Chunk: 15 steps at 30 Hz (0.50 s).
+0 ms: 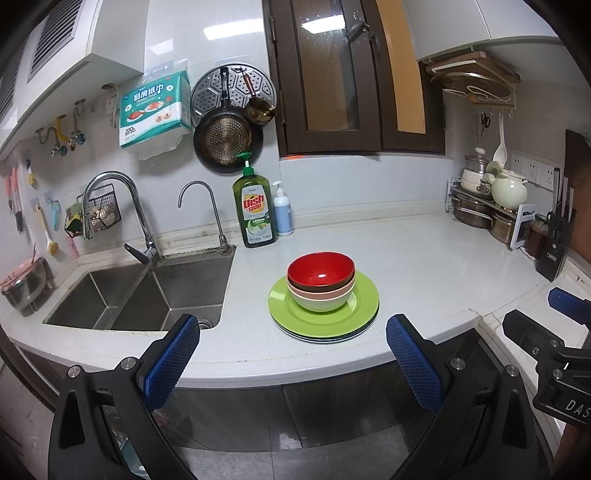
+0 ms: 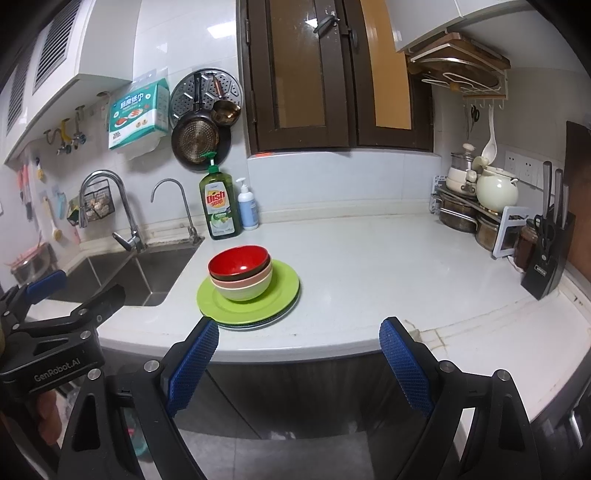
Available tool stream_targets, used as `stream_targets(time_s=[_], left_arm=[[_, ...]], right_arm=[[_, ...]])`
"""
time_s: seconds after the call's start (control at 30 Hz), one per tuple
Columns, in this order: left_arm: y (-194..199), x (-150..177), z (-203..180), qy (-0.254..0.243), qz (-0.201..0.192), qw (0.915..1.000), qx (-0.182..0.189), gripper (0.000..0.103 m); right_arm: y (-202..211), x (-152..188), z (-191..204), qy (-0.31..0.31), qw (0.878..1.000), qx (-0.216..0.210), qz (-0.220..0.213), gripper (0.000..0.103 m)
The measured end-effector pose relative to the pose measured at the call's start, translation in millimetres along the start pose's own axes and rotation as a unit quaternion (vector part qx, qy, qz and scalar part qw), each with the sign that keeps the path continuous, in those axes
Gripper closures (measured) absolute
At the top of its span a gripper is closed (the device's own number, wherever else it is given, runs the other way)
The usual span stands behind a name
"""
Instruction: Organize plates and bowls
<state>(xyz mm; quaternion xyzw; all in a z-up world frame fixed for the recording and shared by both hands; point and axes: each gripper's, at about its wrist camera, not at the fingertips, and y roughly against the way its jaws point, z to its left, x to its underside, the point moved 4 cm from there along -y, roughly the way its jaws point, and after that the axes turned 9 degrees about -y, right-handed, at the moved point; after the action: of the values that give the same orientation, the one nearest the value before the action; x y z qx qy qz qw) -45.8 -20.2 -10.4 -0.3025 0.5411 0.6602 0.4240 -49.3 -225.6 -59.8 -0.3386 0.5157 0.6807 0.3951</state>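
We judge the organizing done or not yet begun: the nested bowls [image 1: 321, 282], red one on top, sit on the stacked green plates [image 1: 324, 314] on the counter [image 1: 424, 266], just right of the sink [image 1: 147, 291]. Our left tongs [image 1: 293, 363] and right tongs [image 2: 299, 363] hang apart and empty, short of the counter's edge. Any next move calls for reaching in toward the stack.

Even overhead light brightened my kitchen; its glare streaked the wall tiles [image 1: 221, 33] and red bowl [image 1: 320, 271]. Fisheye bent the edges into dark corners, perhaps slightly soft there.
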Motion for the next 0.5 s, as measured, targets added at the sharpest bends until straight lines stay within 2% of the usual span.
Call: stream_targets(time_s=[0.5], left_arm=[[3.2,2.7,1.0,-0.005,-0.001,1.0,0.002,0.0]], right_arm=[[2.1,2.7,-3.1,-0.003,1.0,0.004,0.001,0.013]])
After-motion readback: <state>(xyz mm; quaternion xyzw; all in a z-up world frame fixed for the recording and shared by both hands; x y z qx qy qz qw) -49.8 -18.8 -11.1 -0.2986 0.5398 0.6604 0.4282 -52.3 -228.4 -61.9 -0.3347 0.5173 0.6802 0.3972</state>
